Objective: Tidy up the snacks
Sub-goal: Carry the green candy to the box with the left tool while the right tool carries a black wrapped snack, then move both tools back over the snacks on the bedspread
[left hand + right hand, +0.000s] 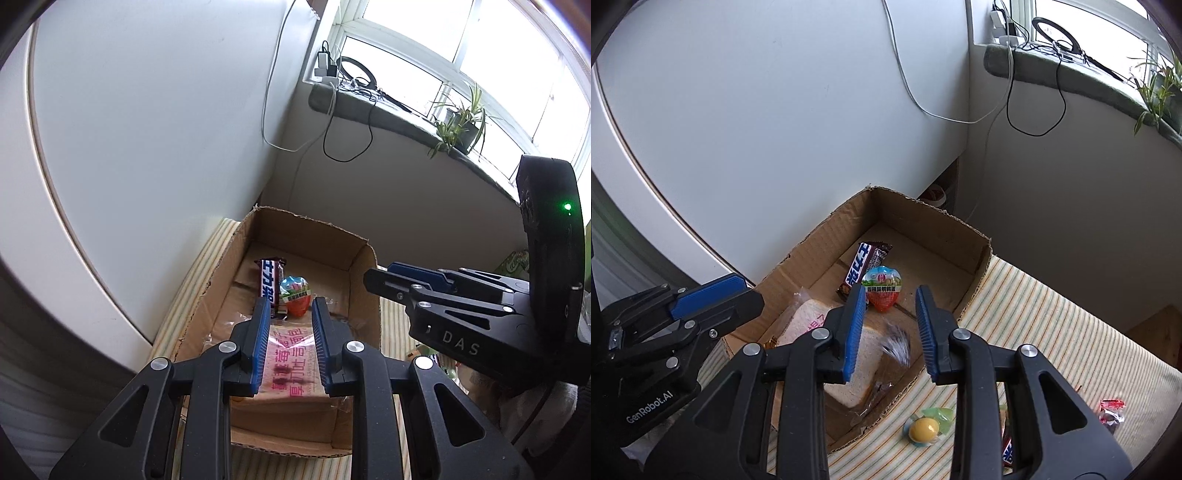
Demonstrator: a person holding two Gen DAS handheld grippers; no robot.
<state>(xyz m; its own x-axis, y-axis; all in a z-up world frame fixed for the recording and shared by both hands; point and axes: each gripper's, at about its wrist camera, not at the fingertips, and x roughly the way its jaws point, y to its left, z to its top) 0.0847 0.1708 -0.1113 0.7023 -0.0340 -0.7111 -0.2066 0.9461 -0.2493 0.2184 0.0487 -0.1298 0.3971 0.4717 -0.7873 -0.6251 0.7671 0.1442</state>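
1. Box (964, 254), open cardboard, sits on the striped cloth (1052, 317); inside are a choc bar (864, 264), a sealed egg cup (882, 290) and bagged bread (820, 325).
2. Left tongs (287, 345): nearly closed above the bread (291, 363); pads look clear of the bag, nothing held.
3. Right tongs (891, 328): part open, empty, over the box's 6 o'clock edge and the bag's twisted tail (895, 347).
4. Loose on the cloth: yellow jelly cup (925, 428) at 6 o'clock of the box, red candy (1112, 413) at 4 o'clock.
5. Handling guess: bread light and squashy with slick film, so pinch the tail gently; jelly cup small, smooth and rigid, so grip across its rim.
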